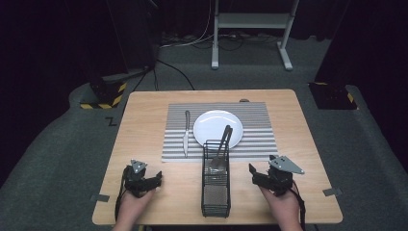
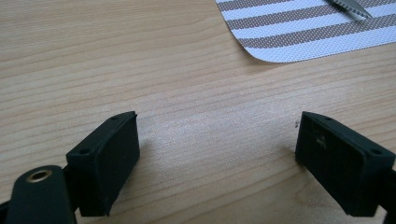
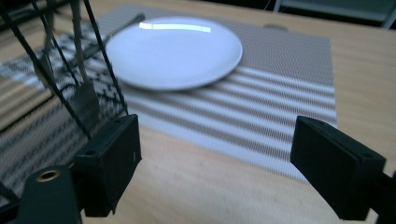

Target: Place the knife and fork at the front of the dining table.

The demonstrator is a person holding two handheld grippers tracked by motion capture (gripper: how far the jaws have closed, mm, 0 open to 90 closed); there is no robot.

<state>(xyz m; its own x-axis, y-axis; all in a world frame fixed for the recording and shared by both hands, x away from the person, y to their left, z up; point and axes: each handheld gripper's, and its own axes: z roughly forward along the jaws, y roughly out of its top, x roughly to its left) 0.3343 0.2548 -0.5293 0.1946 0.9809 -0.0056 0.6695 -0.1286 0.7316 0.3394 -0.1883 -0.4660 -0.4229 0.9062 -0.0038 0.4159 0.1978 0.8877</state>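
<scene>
A white plate (image 1: 217, 127) lies on a striped placemat (image 1: 255, 139) with a knife (image 1: 186, 132) to its left. In front of the plate stands a black wire basket (image 1: 215, 192); the utensils (image 1: 222, 147) in it lean back over the plate's rim. My left gripper (image 1: 155, 179) rests low at the front left, open, over bare wood (image 2: 217, 140). My right gripper (image 1: 253, 174) hovers right of the basket, open and with nothing between the pads. In the right gripper view (image 3: 215, 149) it faces the plate (image 3: 175, 51), with the basket's wires (image 3: 60, 93) at the left.
The wooden table (image 1: 308, 159) has bare wood on both sides of the basket. The knife's tip (image 2: 350, 8) and a corner of the placemat (image 2: 299, 32) lie beyond my left gripper. Past the table's far edge are a white stand (image 1: 250, 21) and floor cables.
</scene>
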